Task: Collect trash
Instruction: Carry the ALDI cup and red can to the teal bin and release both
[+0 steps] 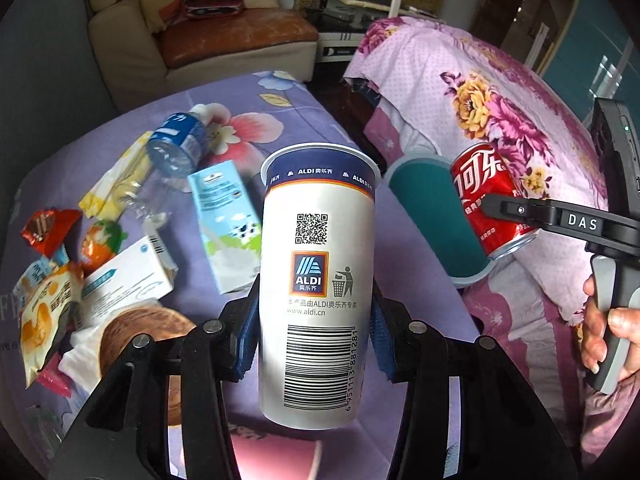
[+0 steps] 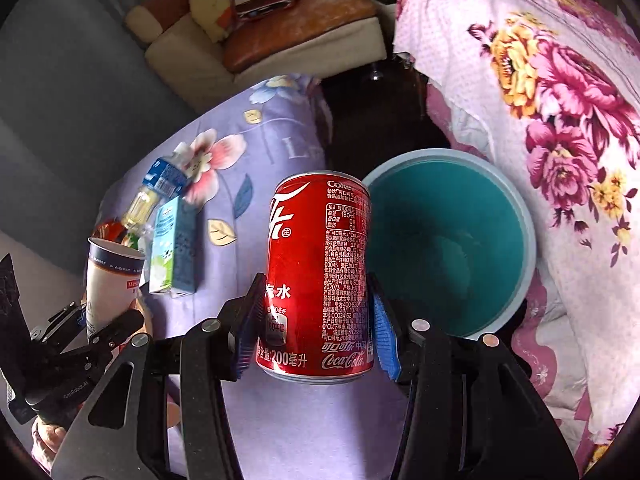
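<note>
My left gripper (image 1: 316,332) is shut on a white ALDI paper cup (image 1: 316,280), held upright above the purple floral bedsheet (image 1: 304,112). My right gripper (image 2: 316,328) is shut on a red Coca-Cola can (image 2: 320,276), also upright. The teal bin (image 2: 448,248) stands just right of the can, between the bed and a pink quilt. In the left wrist view the can (image 1: 492,208) hangs over the bin (image 1: 432,216), with the right gripper (image 1: 496,210) reaching in from the right. The right wrist view shows the cup (image 2: 108,280) in the left gripper (image 2: 102,316) at the far left.
Trash lies on the sheet: a blue-label plastic bottle (image 1: 176,148), a milk carton (image 1: 228,224), a white box (image 1: 128,280), snack wrappers (image 1: 44,312) and a red wrapper (image 1: 48,228). A pink floral quilt (image 1: 500,112) rises to the right. A sofa (image 1: 216,32) stands behind.
</note>
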Available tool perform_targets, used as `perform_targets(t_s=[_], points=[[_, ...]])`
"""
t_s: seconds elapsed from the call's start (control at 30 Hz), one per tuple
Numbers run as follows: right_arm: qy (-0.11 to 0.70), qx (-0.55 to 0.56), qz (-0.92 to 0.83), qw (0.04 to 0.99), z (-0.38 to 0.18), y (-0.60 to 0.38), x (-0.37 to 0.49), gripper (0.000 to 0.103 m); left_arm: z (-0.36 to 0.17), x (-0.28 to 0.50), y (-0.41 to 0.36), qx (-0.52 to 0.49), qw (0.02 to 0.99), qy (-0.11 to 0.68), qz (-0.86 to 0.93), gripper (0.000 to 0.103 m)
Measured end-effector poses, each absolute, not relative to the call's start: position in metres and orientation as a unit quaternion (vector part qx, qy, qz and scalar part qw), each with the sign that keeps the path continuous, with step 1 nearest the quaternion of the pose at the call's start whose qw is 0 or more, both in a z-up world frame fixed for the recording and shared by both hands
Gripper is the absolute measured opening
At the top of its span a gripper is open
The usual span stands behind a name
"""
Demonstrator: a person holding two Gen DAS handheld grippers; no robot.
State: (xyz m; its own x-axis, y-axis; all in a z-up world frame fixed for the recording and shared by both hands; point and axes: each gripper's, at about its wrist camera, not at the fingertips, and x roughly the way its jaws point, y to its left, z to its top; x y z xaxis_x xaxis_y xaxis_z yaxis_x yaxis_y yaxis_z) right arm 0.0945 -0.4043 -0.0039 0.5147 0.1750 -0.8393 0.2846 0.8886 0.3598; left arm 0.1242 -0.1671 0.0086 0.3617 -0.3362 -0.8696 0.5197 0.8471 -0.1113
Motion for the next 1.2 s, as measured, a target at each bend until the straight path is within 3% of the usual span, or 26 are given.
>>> perform_targets(t_s=[0.27,0.53,0.6,0.73,1.13,1.2], points=[[0.493,0.259,-0.081,0.827,-0.032,-0.469,0.081,0.047,-0.044,0.141,-0.289,0.151,0.774,0.527,-0.317,0.048],[0.508,0.273,-0.098,0.811,-0.058,-0.493,0.081,0.047,-0.075,0.151,-0.334,0.171,0.76,0.538,-0.322,0.049],[0.51,0.272,-0.099,0.81,-0.062,-0.495,0.082,0.047,-0.077,0.153,-0.337,0.17,0.762,0.536,-0.323,0.054],[0.515,0.272,-0.1,0.807,-0.066,-0.494,0.086,0.047,-0.074,0.156,-0.335,0.171,0.776,0.521,-0.31,0.082],[0.542,0.241,-0.102,0.799,-0.071,-0.47,0.101,0.048,-0.055,0.158,-0.293,0.143,0.793,0.516,-0.292,0.088],[0.543,0.237,-0.102,0.799,-0.067,-0.465,0.101,0.053,-0.051,0.158,-0.283,0.134,0.796,0.515,-0.288,0.088]])
